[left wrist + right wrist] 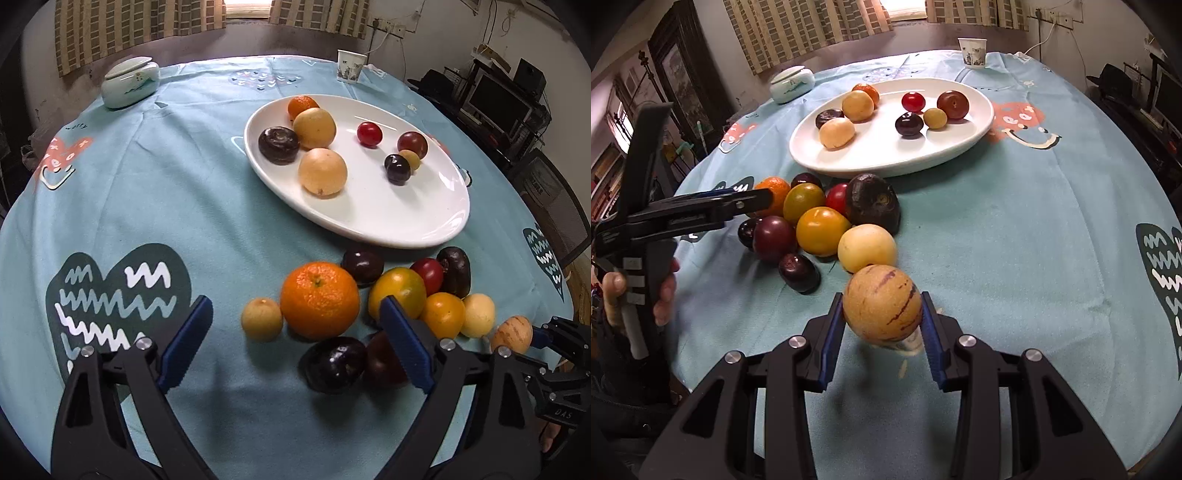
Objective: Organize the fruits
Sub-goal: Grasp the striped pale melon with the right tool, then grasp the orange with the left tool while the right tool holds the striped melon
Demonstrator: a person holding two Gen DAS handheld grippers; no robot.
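A white oval plate [406,218] [886,158] holds several fruits: pale yellow, dark purple, red and an orange one. A pile of loose fruit lies in front of it, with a large orange [319,300] [774,190], a yellow-green tomato [397,291] and dark plums [334,363]. My left gripper [295,314] is open and empty, hovering over the pile near the orange. My right gripper [882,314] is shut on a tan, purple-striped melon [882,304] [511,334], held just above the cloth to the right of the pile.
A teal patterned cloth [147,184] covers the round table. A lidded ceramic jar [130,82] [792,84] stands at the far left, a paper cup [350,65] [972,52] at the far edge. A chair and a desk with monitors [498,99] stand beyond on the right.
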